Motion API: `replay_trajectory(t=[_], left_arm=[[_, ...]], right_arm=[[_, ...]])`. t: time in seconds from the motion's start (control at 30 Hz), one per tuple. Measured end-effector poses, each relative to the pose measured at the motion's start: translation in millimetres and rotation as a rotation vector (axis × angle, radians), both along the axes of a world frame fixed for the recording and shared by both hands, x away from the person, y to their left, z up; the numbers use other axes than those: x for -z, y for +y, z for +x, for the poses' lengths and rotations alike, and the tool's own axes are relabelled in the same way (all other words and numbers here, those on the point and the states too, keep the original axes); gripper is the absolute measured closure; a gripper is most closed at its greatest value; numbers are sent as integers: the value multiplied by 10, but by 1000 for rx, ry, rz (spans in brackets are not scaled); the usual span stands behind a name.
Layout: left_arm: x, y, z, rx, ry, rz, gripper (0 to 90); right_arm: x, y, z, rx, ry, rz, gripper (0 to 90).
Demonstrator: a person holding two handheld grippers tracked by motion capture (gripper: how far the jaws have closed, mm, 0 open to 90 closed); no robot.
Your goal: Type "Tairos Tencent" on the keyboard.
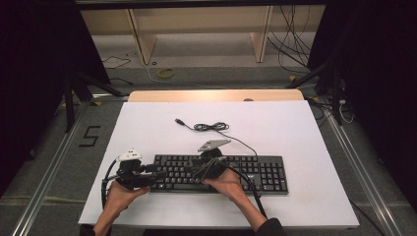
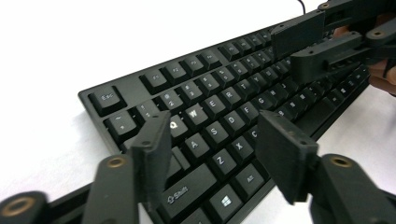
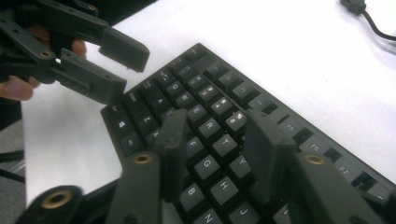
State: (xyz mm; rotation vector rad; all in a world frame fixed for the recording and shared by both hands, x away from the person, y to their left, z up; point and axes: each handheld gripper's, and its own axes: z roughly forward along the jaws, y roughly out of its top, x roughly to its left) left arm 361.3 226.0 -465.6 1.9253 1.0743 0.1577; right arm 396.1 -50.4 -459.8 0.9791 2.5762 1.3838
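A black keyboard (image 1: 246,172) lies on the white board (image 1: 275,128), toward its near edge. Its cable (image 1: 216,127) coils behind it and ends in a USB plug (image 1: 180,121). My left gripper (image 1: 155,173) hovers at the keyboard's left end. In the left gripper view it (image 2: 217,135) is open above the A, S, Z and X keys of the keyboard (image 2: 205,88). My right gripper (image 1: 200,169) hangs over the middle keys. In the right gripper view it (image 3: 217,128) is open over the R, T and G keys of the keyboard (image 3: 219,107). Nothing sits between either pair of jaws.
The white board rests on a wooden table (image 1: 216,95). The board has bare room behind and to the right of the keyboard. Beyond it are floor cables, a yellow ring (image 1: 166,73) and dark stand legs (image 1: 69,98) on both sides.
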Motion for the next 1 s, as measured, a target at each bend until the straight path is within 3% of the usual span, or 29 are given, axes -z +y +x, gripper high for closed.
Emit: replay_trajectory(t=[0.23, 0.53, 0.83, 1.0], left_arm=[[-16, -27, 39, -7, -6, -8, 341], [-44, -80, 100, -4, -18, -5, 311], [-56, -173, 174, 24, -7, 26, 351], [-40, -215, 225, 25, 22, 50, 444]], right_arm=[[-38, -50, -60, -3, -1, 5, 462], [-48, -121, -122, -1, -4, 14, 406], [-21, -184, -168, -3, 15, 21, 380], [-20, -199, -198, -13, 12, 21, 371]])
